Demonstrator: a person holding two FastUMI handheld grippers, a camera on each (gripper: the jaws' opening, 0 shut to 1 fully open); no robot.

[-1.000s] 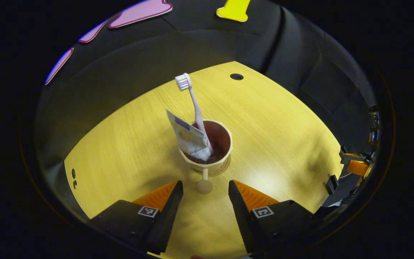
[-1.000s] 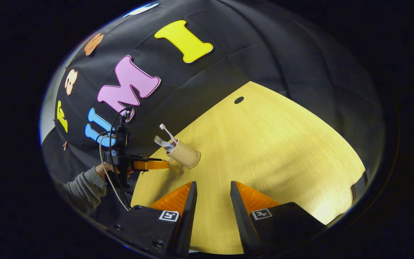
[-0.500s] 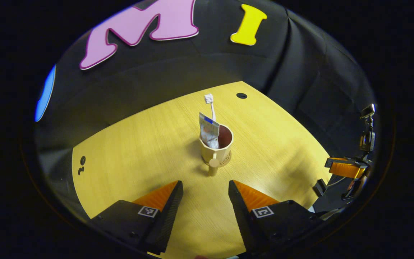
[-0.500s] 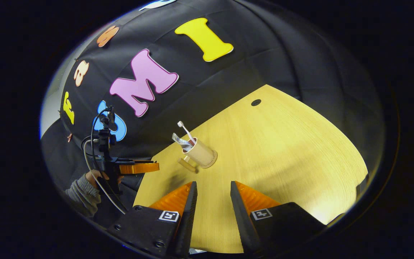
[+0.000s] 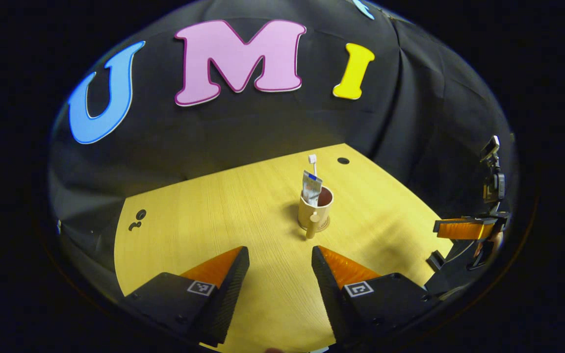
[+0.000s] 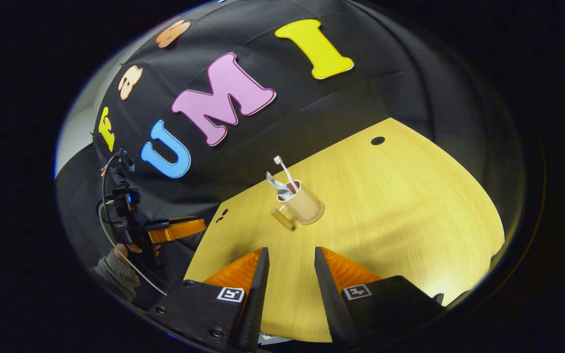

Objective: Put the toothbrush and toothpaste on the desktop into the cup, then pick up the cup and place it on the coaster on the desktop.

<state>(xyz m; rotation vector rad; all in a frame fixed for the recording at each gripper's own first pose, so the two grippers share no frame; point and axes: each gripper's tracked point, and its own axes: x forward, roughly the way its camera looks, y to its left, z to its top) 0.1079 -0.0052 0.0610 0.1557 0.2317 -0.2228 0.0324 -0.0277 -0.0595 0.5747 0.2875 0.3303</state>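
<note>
In the left gripper view, the left gripper [image 5: 279, 255] hung above the near edge of the pale yellow wood-grain table [image 5: 204, 215], its jaws spread apart with nothing between them. Two small dark marks [image 5: 137, 219] sat near the table's left edge. Farther off and a little right of centre stood the tan cylindrical cup with a dark brown inside [image 5: 315, 208], upright on the round tan coaster [image 5: 322, 226], whose rim peeked out under the cup's base. A stubby handle on the cup pointed toward the near side. In the cup leaned the white toothpaste tube with a blue band [image 5: 311, 188], and behind it rose the pale toothbrush with white bristles [image 5: 313, 163], head up. A small dark round hole [image 5: 343, 160] lay near the table's far corner. At the far right, off the table's edge, the right gripper [image 5: 464, 229] showed side-on.

In the right gripper view, a person's hand in a grey sleeve [image 6: 130, 251] held the left gripper at the left, clear of the table. The cup stood well apart from it, near the table's middle. The right gripper's jaws were parted and empty at the near edge.
</note>
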